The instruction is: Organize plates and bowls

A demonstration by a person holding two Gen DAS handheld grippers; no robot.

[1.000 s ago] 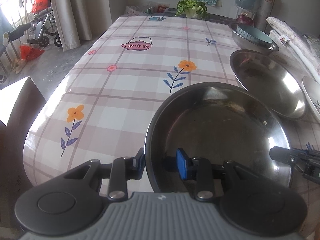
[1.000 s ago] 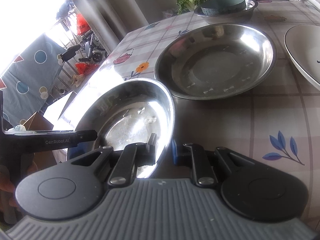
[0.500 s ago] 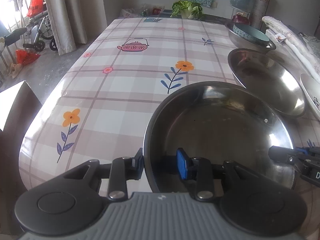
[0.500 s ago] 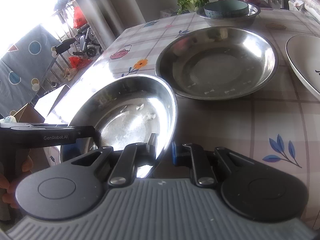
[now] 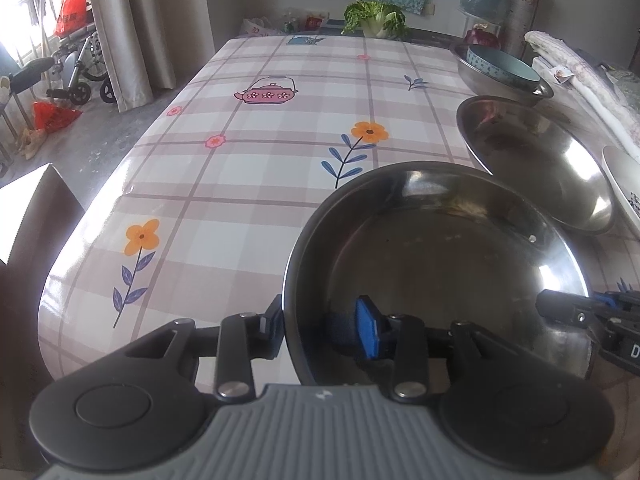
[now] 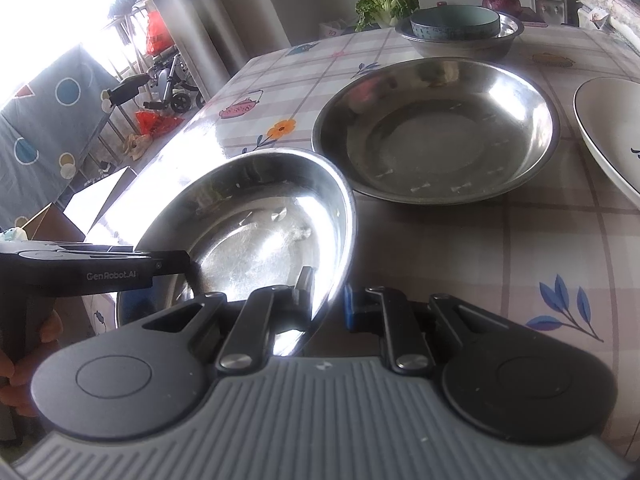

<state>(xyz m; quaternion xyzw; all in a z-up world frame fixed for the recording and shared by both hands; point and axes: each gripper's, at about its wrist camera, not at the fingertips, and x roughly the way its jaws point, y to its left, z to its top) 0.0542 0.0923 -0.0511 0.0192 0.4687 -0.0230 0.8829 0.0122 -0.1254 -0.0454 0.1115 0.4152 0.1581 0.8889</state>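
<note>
Closest in the left wrist view, the left gripper [image 5: 320,324] straddles the near rim of the small steel plate [image 5: 440,272] at 6 o'clock. Its outer finger sits against the outside of the rim. The blue pad [image 5: 368,332] stands inside the dish with a gap to the wall, and the jaws have just been easing apart with the rim between them. At 4 o'clock in that view the right gripper [image 5: 592,316] reaches the plate's opposite edge. Its own camera shows the right gripper [image 6: 328,296] pinched tight on that thin rim, one finger inside and the blue-padded one outside. The small steel plate [image 6: 260,232] hangs tilted between the two tools over the near end of the checked tablecloth [image 5: 260,184]. Whether it touches the cloth cannot be told. At 8 o'clock in the right view a person's hand [image 6: 24,360] grips the left tool's handle. Just beyond the plate, at 1 o'clock, a larger steel basin [image 6: 436,132] rests on the cloth. A white plate [image 6: 604,128] lies just beside it at 3 o'clock. Further off at 12 o'clock a steel bowl [image 6: 460,46] holds a teal bowl [image 6: 456,24]. Past the far table edge sit a leafy cabbage [image 5: 376,18] and a red onion [image 6: 502,0].
</note>
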